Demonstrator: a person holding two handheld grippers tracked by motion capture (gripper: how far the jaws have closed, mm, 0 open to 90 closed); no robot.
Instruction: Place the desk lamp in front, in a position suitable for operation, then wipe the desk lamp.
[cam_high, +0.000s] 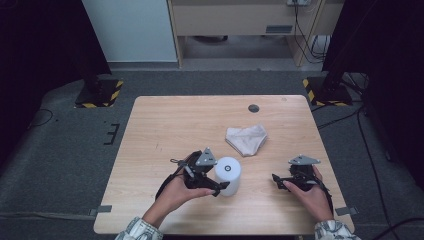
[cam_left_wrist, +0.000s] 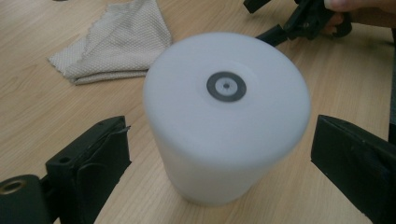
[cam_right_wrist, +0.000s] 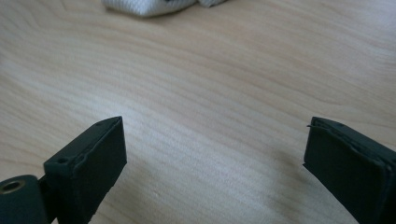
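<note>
A white cylinder (cam_high: 228, 175) with a small grey ring on its top stands upright on the wooden table (cam_high: 175, 125), near the front middle. My left gripper (cam_high: 220, 176) reaches around it from the left. In the left gripper view the cylinder (cam_left_wrist: 226, 116) sits between the two black jaws, with a gap on each side, so my left gripper (cam_left_wrist: 219, 154) is open. My right gripper (cam_high: 280, 181) rests low over the table to the cylinder's right. Its jaws stand wide apart over bare wood, leaving my right gripper (cam_right_wrist: 215, 154) open with nothing between its fingers.
A folded white cloth (cam_high: 246, 139) lies behind the cylinder, toward the right; the cloth (cam_left_wrist: 116, 42) also appears past the cylinder, and its edge (cam_right_wrist: 149, 5) ahead of my right jaws. A small dark round hole (cam_high: 253, 108) sits near the table's far edge.
</note>
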